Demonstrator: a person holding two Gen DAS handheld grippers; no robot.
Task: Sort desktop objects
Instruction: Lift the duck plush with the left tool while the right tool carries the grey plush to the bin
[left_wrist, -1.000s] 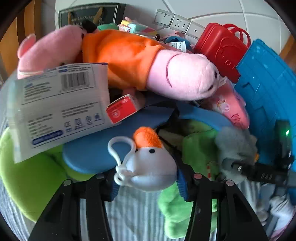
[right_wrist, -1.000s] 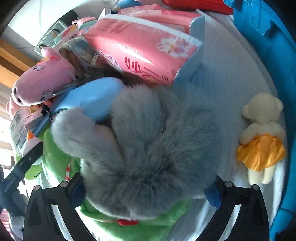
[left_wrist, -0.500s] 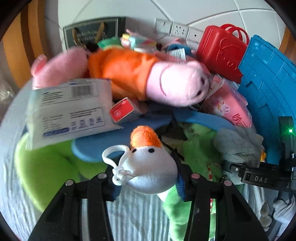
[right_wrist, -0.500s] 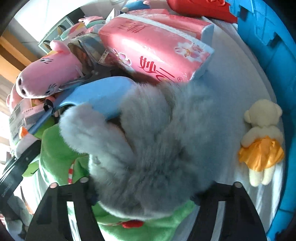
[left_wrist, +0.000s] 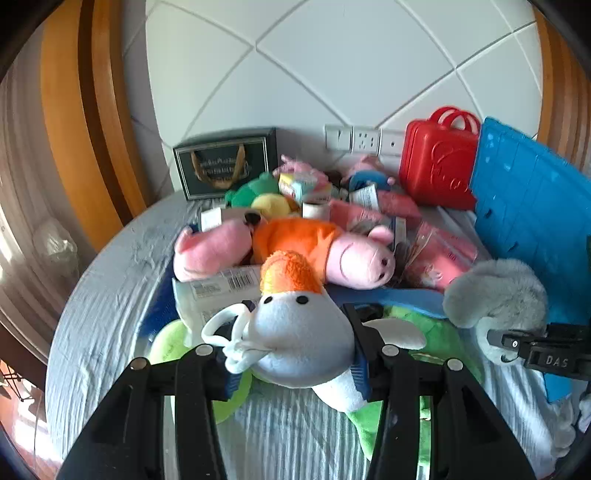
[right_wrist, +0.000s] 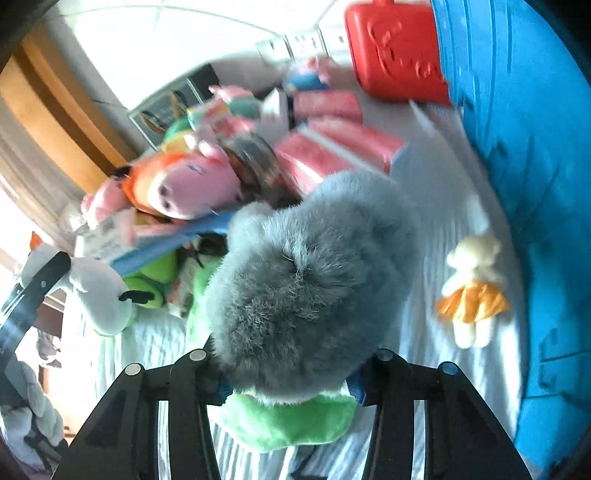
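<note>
Left claw (left_wrist: 293, 349) is clamping the white duck (left_wrist: 295, 332), holding it above the toy pile. Right claw (right_wrist: 290, 373) is clamping the grey plush (right_wrist: 306, 291) over the green toy (right_wrist: 288, 419), near the blue bin (right_wrist: 517, 147).

Grey plush (right_wrist: 306, 280) hides right fingertips; background motion-blurred.

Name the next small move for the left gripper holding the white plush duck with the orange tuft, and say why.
Probably keep lifting a little, then carry it clear of the pile. The left gripper is shut on the white plush duck with the orange tuft, whose tail end hangs just above the green plush toy and striped cloth, so it could drag on them.
</note>
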